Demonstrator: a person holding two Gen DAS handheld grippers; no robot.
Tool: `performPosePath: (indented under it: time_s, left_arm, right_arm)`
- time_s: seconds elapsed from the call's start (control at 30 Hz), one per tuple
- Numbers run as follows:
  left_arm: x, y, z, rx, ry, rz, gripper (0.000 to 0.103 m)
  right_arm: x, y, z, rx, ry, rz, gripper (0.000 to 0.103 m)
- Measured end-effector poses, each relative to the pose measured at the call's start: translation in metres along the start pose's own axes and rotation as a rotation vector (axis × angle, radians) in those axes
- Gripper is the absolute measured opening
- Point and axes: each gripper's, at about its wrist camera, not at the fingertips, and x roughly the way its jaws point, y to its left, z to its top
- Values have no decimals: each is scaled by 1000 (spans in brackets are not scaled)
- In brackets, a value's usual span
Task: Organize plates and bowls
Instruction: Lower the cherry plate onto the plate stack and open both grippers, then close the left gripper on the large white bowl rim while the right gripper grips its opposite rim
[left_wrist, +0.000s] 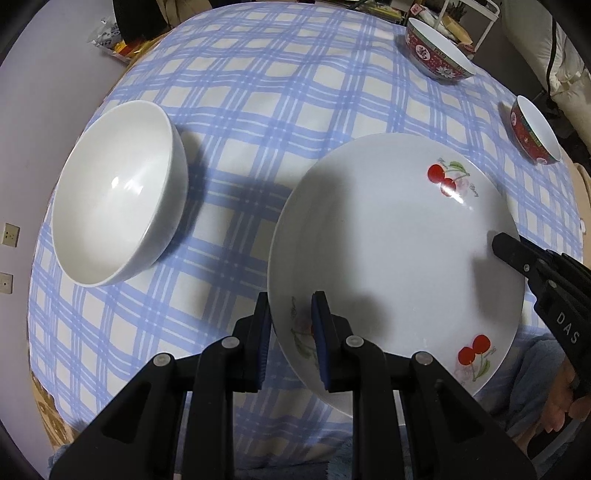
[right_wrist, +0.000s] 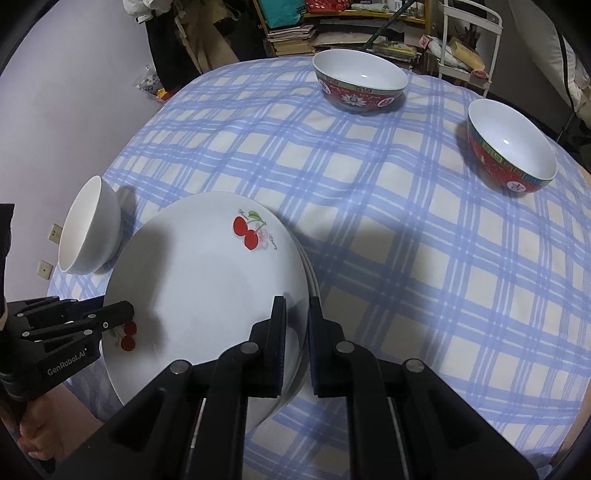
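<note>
Left wrist view: the left gripper (left_wrist: 290, 317) straddles the near-left rim of the cherry plate (left_wrist: 388, 251), one blue-padded finger outside the rim and one over the plate's inside face, closed narrowly on that rim. The plate lies at the near right of the checked tablecloth (left_wrist: 258, 110). To its left, apart from it, stands the white bowl (left_wrist: 114, 195), empty. At the far right stands a large red patterned bowl (left_wrist: 437, 51), and nearer on the right edge a small red patterned bowl (left_wrist: 533, 129). The right gripper (left_wrist: 496, 245) reaches in from the right, its tip on the plate's right rim. A hand (left_wrist: 565, 406) shows below it.

Right wrist view: the right gripper (right_wrist: 297, 317) pinches the right rim of the cherry plate (right_wrist: 207, 280), its fingers drawn almost together with the rim between them. A second rim shows just under the plate's right edge, so it seems to sit on another plate. The white bowl (right_wrist: 90, 229) stands just beyond the plate's far-left edge. The large red patterned bowl (right_wrist: 360, 81) is at the far middle, and the small red patterned bowl (right_wrist: 511, 147) is at the far right. The left gripper (right_wrist: 125, 312) comes in from the left onto the plate's near-left rim.
</note>
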Motion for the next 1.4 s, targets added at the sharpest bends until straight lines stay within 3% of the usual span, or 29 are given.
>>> performPosePath:
  time_s: [0.53, 0.67, 0.83, 0.9, 0.97, 1.03, 1.23, 1.4]
  left_arm:
    - [9, 0, -1, -6, 16, 5, 20]
    - [-1, 3, -3, -15, -12, 39, 20]
    - [-25, 0, -4, 39, -101, 143, 22]
    - [-32, 3, -3, 31, -103, 117, 27]
    - [-38, 7, -3, 16, -101, 106, 32]
    - [-47, 15, -1, 3, -107, 102, 37]
    - [-69, 56, 14, -109, -141, 54, 80]
    - [-71, 103, 24, -219, -136, 85, 83]
  right_arm:
    - [-1, -3, -2, -3, -13, -37, 11]
    - [-5, 0, -3, -12, -28, -46, 12]
    - [-16, 8, 1, -30, -65, -19, 14]
    - [-24, 17, 5, -62, -93, -10, 19]
    - [-30, 26, 9, -91, -119, 9, 40]
    - [-36, 34, 13, -104, -138, 22, 49]
    - [-39, 54, 23, -136, -171, 16, 64]
    - [-28, 69, 36, -107, -157, 70, 65]
